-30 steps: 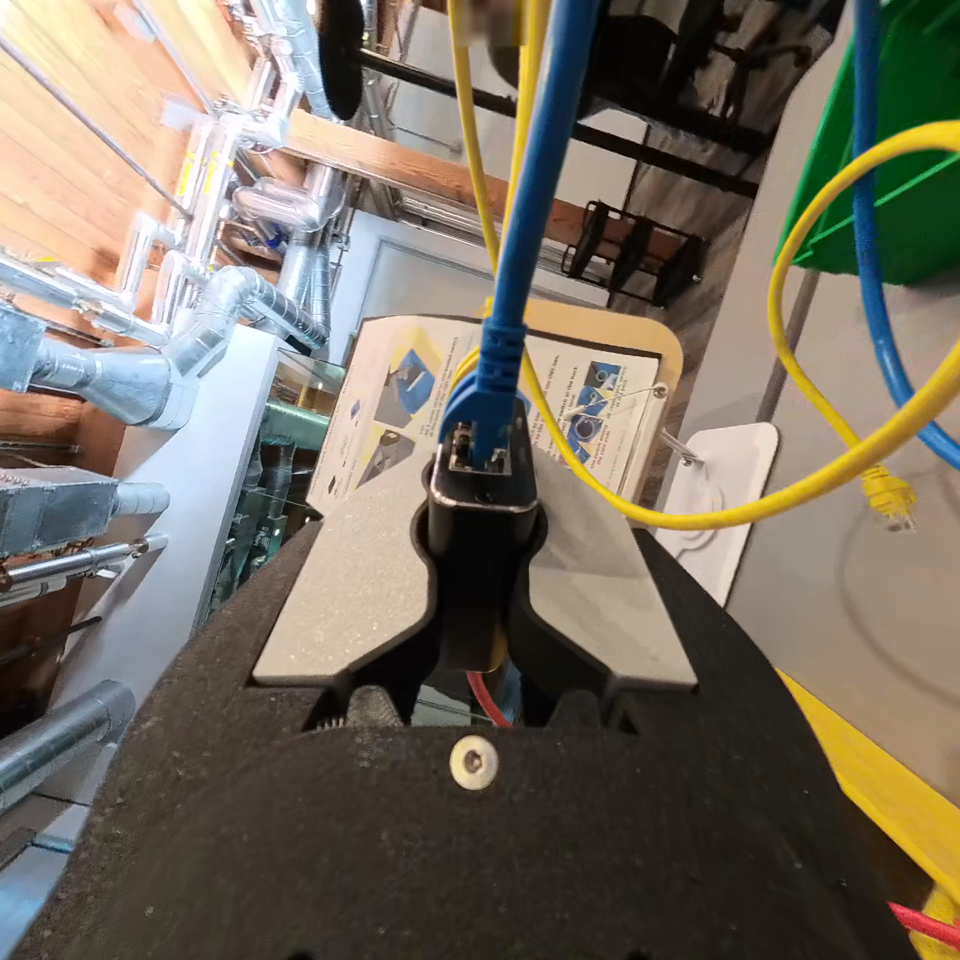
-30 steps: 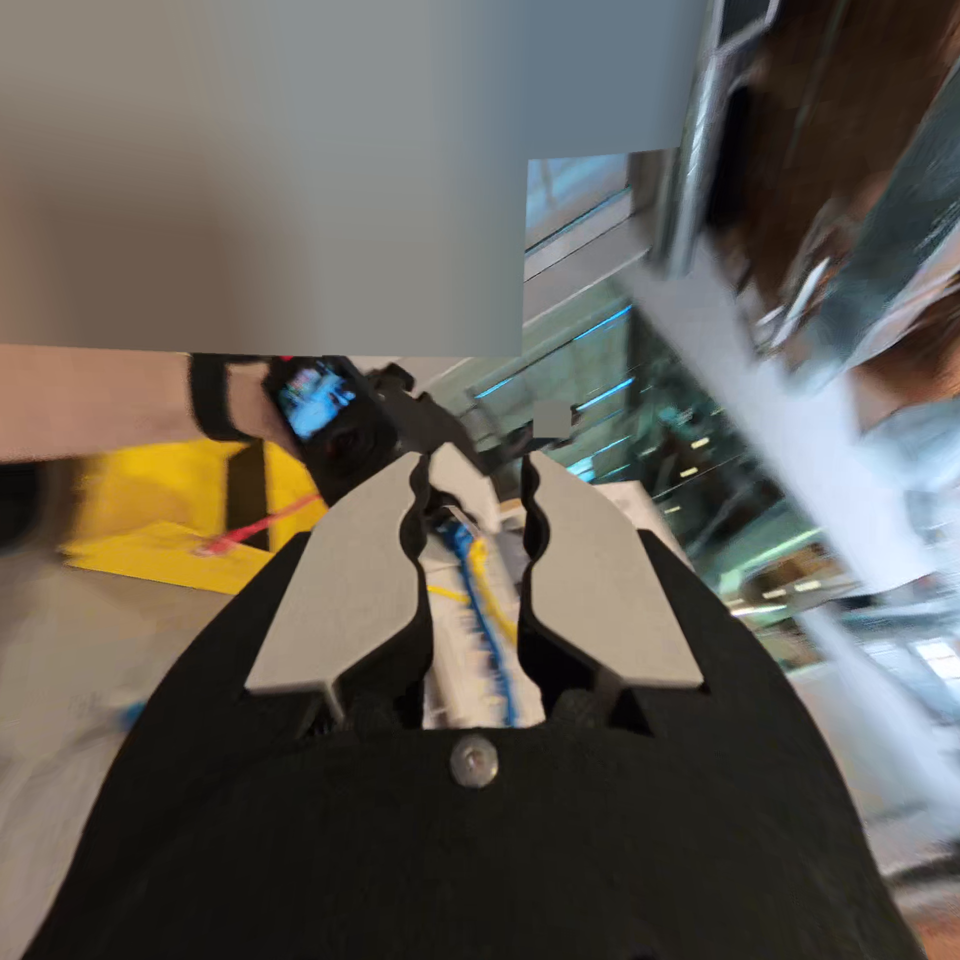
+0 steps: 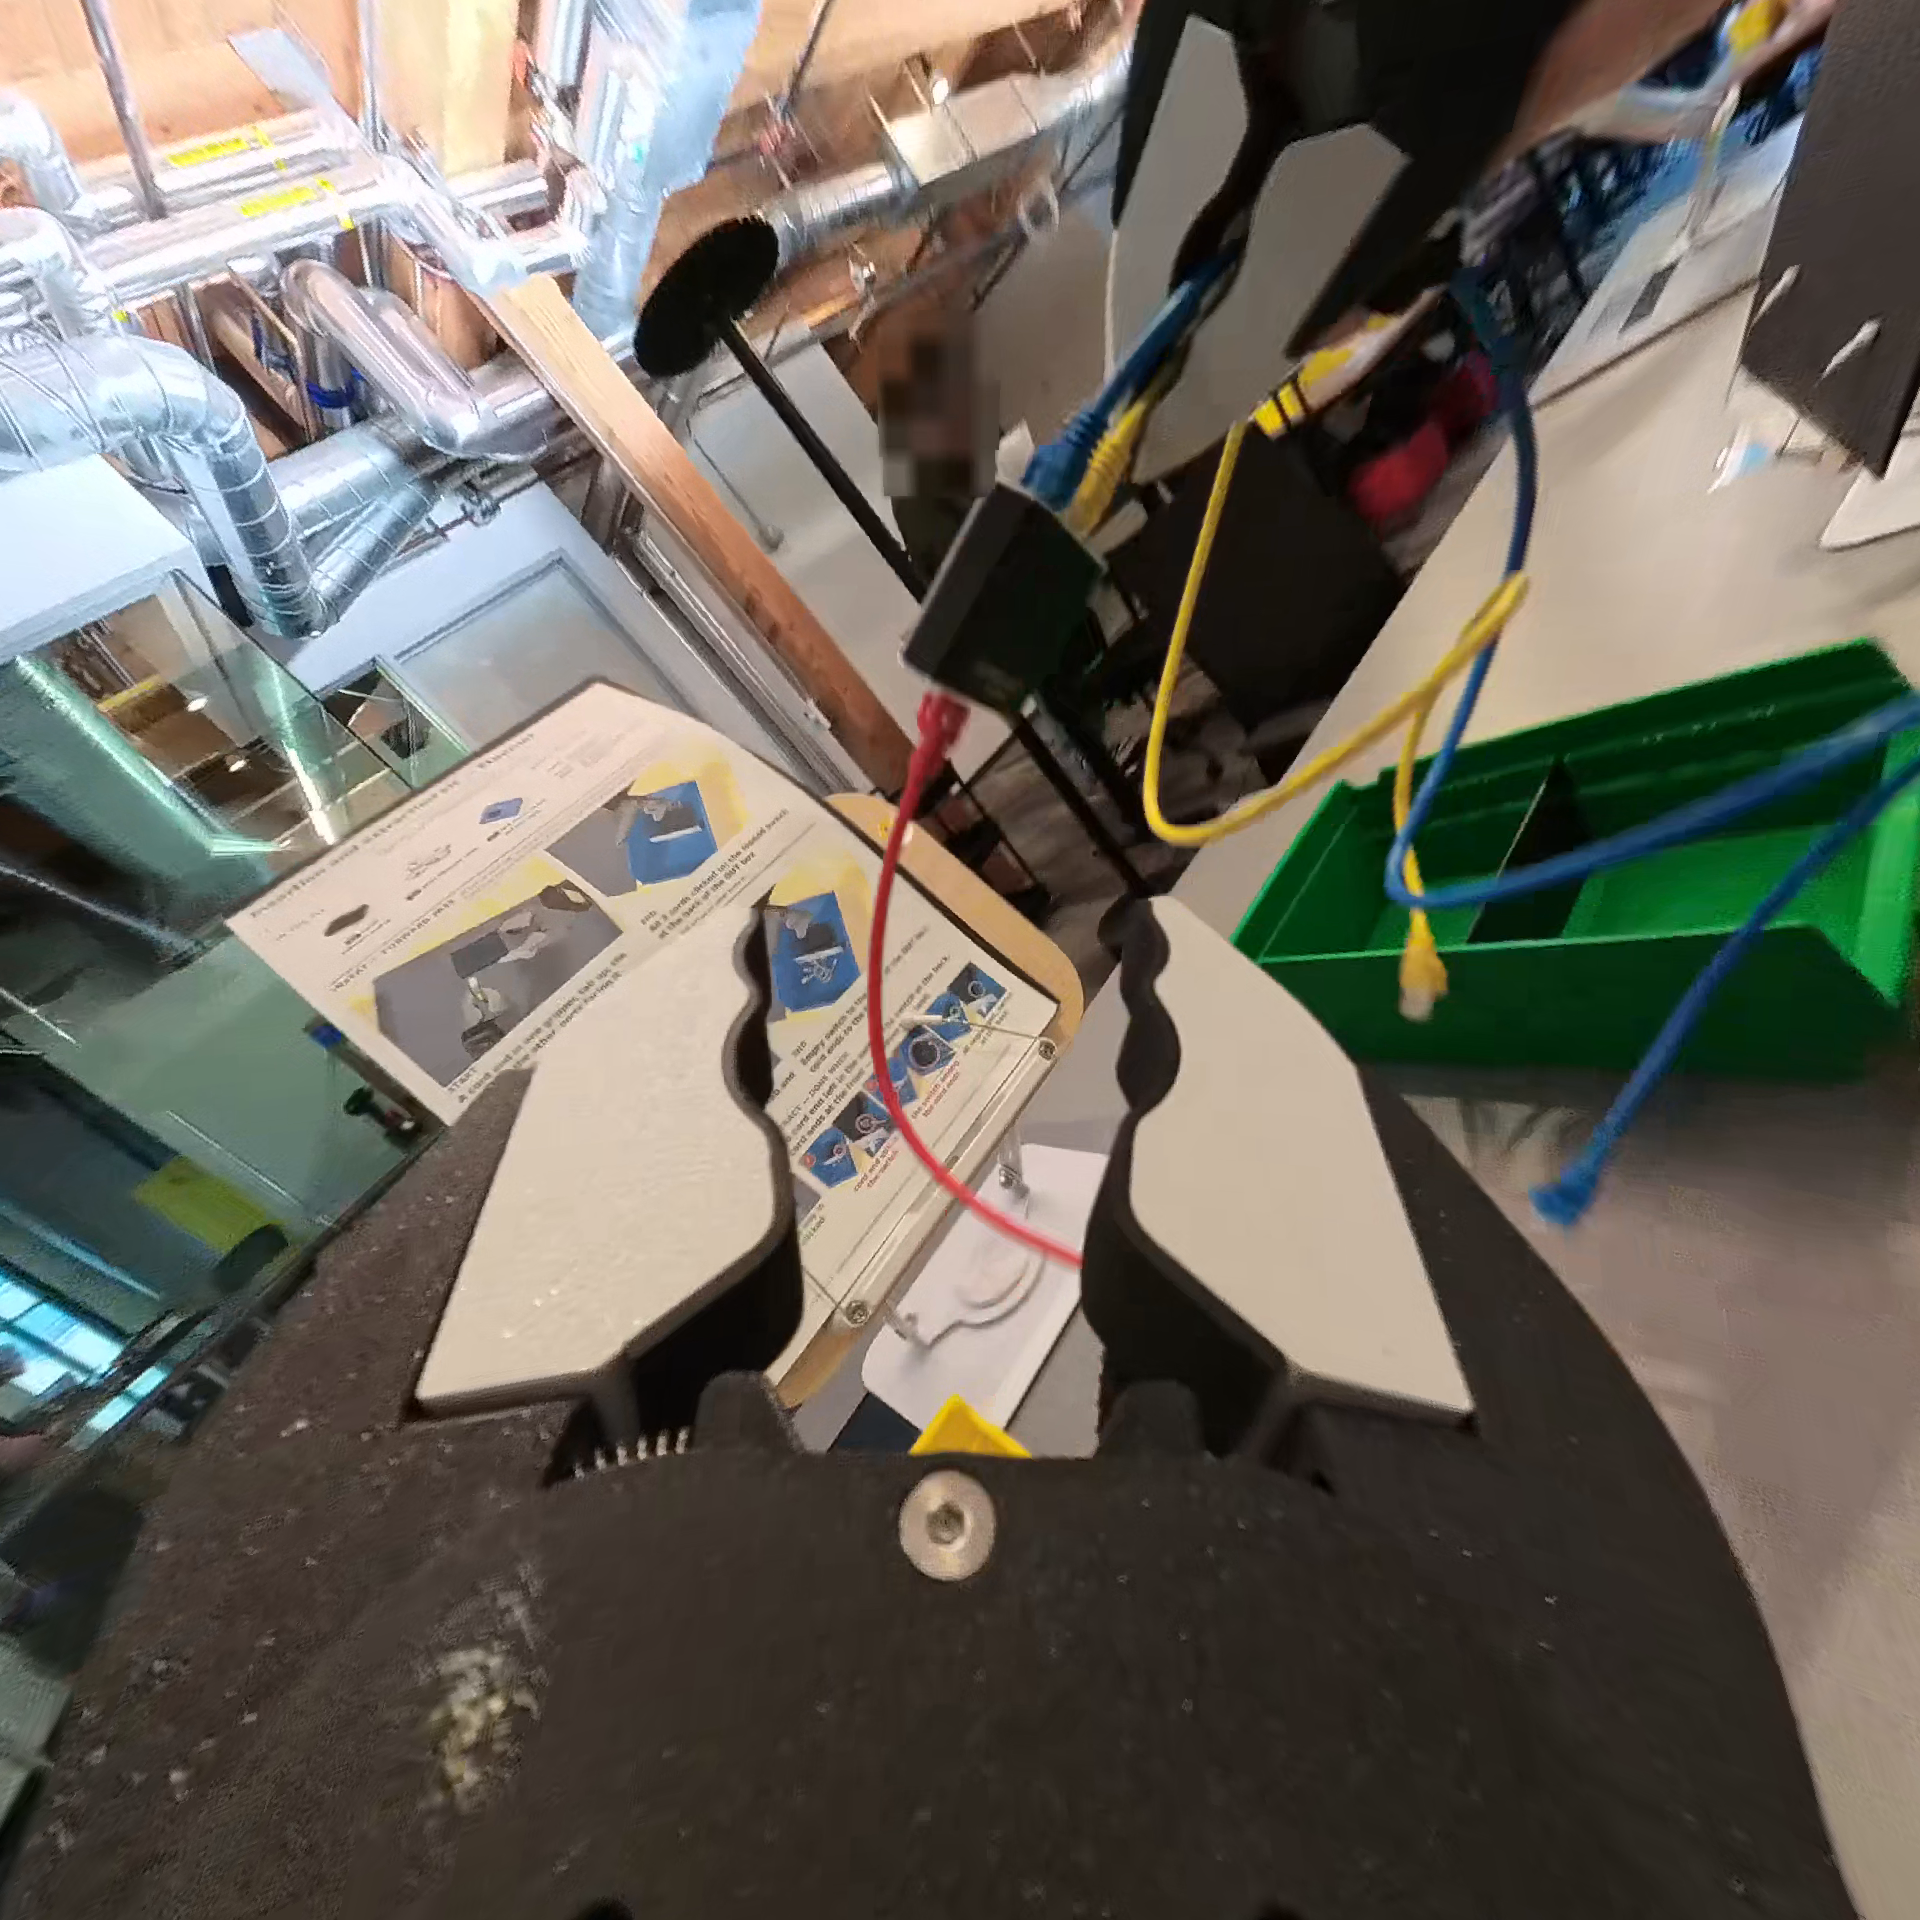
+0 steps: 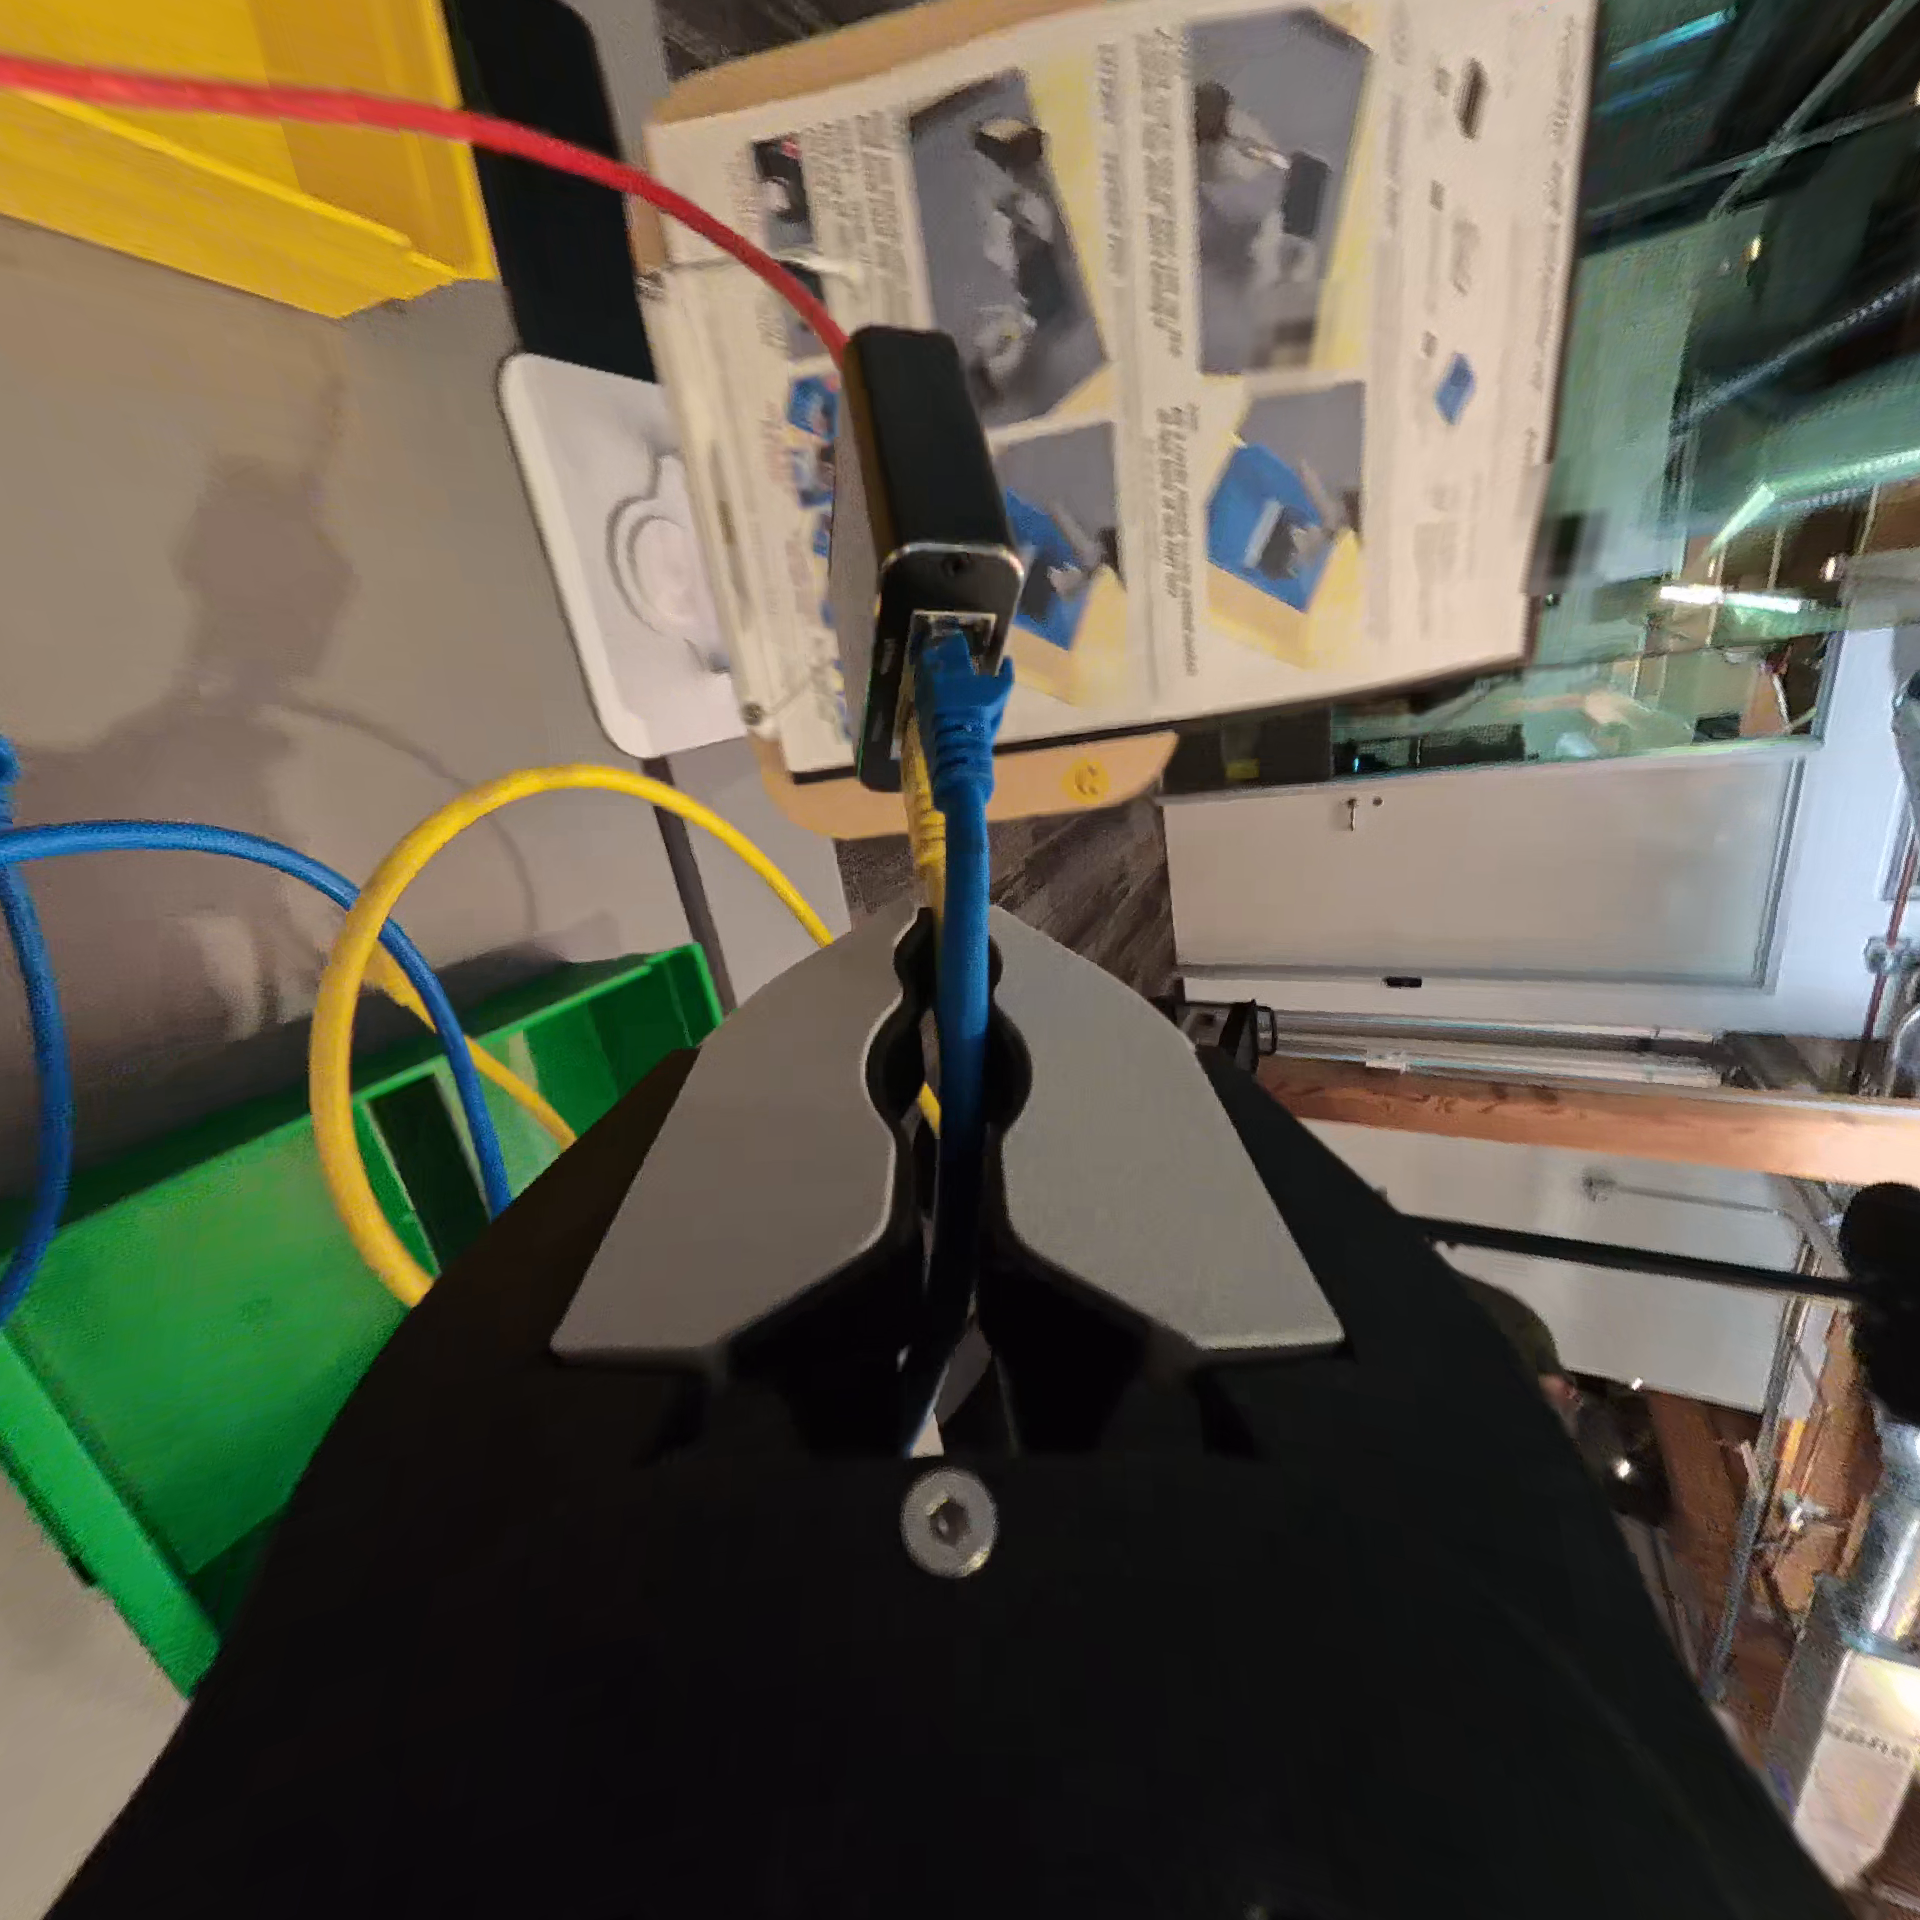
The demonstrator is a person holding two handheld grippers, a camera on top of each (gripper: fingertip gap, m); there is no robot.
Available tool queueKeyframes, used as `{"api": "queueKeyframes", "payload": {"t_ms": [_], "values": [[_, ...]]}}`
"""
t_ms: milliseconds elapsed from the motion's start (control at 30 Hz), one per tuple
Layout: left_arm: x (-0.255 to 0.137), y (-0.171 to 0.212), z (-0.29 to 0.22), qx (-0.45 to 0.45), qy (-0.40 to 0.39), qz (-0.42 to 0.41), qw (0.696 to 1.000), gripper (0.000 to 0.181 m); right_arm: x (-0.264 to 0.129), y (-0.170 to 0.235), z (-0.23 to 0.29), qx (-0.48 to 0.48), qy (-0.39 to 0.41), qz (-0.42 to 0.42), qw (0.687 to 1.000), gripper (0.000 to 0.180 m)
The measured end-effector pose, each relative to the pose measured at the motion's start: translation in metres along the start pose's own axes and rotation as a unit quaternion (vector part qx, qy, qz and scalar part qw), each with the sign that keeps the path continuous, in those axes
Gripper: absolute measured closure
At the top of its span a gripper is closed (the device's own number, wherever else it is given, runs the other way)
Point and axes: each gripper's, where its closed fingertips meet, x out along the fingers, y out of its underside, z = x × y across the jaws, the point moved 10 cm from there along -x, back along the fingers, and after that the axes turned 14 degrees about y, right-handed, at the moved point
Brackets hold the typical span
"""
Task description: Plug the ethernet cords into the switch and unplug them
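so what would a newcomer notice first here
The small black switch hanging in mid-air, held up by the blue cord and yellow cord that the right gripper pinches. The left gripper gapes open below it, the red cord trailing between its fingers.

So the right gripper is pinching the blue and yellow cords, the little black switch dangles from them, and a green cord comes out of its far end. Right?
Nearly. The cord leaving the far end of the switch is a red cord, not green; the left wrist view shows its plug in the box. The right gripper does pinch the blue cord and yellow cord that the switch hangs from.
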Motion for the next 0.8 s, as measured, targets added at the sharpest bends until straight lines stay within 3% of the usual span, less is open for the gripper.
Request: {"api": "queueKeyframes", "payload": {"t_ms": [267, 567, 800], "values": [[-0.002, 0.011, 0.010, -0.013, -0.017, 0.025, 0.999, 0.121, 0.021, 0.062, -0.077, 0.060, -0.012, 0.063, 0.996, 0.174], [0.015, 0.018, 0.003, 0.001, 0.004, 0.069, 0.998, 0.124, 0.049, 0.150, -0.067, 0.084, -0.141, 0.178, 0.970, 0.174], [0.026, 0.024, 0.002, 0.002, 0.014, 0.090, 0.996, 0.127, 0.054, 0.207, -0.044, 0.116, -0.196, 0.270, 0.936, 0.174]]}}
